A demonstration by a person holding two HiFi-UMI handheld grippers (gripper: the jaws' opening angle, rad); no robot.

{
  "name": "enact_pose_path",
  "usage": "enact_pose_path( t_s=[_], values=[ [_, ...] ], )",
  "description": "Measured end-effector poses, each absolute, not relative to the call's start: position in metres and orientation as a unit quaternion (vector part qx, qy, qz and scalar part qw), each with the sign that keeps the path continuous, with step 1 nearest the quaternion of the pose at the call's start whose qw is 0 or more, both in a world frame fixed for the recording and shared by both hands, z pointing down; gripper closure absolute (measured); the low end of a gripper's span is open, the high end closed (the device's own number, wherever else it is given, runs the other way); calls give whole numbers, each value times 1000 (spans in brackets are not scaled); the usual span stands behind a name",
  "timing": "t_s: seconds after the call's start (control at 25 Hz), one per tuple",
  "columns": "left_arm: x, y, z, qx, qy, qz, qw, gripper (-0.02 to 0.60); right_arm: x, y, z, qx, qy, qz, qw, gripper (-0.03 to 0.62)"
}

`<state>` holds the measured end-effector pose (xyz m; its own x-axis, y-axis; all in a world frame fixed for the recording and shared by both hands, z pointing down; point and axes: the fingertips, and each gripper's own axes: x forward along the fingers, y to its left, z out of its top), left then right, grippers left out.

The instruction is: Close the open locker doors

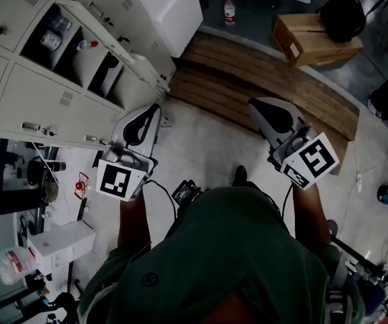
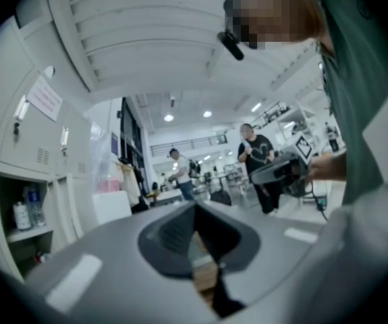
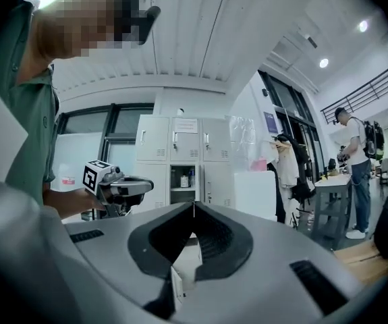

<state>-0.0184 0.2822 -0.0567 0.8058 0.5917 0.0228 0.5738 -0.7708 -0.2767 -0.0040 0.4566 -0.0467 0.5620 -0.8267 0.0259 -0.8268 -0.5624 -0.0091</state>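
The grey lockers (image 1: 25,93) stand at the upper left of the head view. One column is open, its shelves (image 1: 79,49) holding bottles, and its door (image 1: 123,49) swings out toward me. Through the right gripper view the same open compartment (image 3: 183,180) shows straight ahead among closed doors. It also appears at the left edge of the left gripper view as the open compartment (image 2: 23,216). My left gripper (image 1: 144,121) is shut and empty, a little short of the door's edge. Further right over the floor, my right gripper (image 1: 269,111) is likewise shut and empty.
A tall white box (image 1: 170,5) stands beside the lockers. A wooden platform (image 1: 261,79) with a cardboard box (image 1: 315,39) lies ahead on the right. A white carton (image 1: 62,245) and clutter sit low on the left. People stand far off at desks (image 3: 352,154).
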Motion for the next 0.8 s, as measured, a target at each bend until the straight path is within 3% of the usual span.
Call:
enact_pose_path(
  t_s=[0.8],
  values=[
    [39, 258, -46, -980, -149, -4, 134, 581, 115, 417, -44, 798, -602, 18, -12, 588]
  ],
)
